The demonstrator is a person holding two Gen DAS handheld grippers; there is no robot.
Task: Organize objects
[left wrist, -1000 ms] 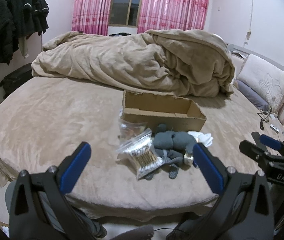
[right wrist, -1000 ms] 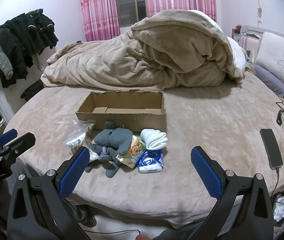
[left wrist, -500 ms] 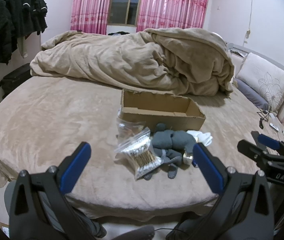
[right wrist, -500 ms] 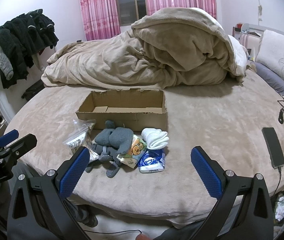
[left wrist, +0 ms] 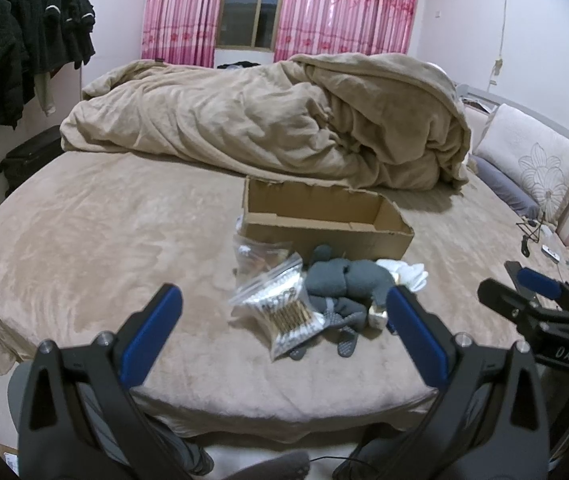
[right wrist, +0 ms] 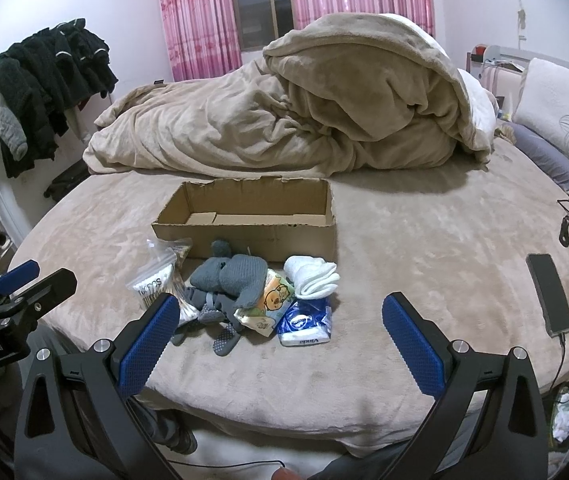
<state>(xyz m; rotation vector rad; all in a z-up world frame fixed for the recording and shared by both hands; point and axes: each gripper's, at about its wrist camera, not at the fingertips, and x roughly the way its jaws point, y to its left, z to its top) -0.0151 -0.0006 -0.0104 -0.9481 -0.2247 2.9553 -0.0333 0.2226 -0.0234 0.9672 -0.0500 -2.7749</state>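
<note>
Left gripper (left wrist: 284,320) and right gripper (right wrist: 276,320) are held spread wide, nothing between the pads, short of the bed (right wrist: 424,264) edge. Beyond them a heap is seen: swab bag (left wrist: 284,312), grey socks (right wrist: 236,276), snack packet (right wrist: 274,300), tissue pack (right wrist: 304,326), white socks (right wrist: 312,276). Behind, touching the heap, the box (right wrist: 252,220) is seen open. Farthest, the duvet (right wrist: 324,112) is piled.

Both views have eased slightly nearer the cardboard box (right wrist: 244,216) and the pile before it.

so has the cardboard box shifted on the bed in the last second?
No. The cardboard box keeps its spot against the bag of cotton swabs and rolled white socks; only the cameras drift slightly.
</note>
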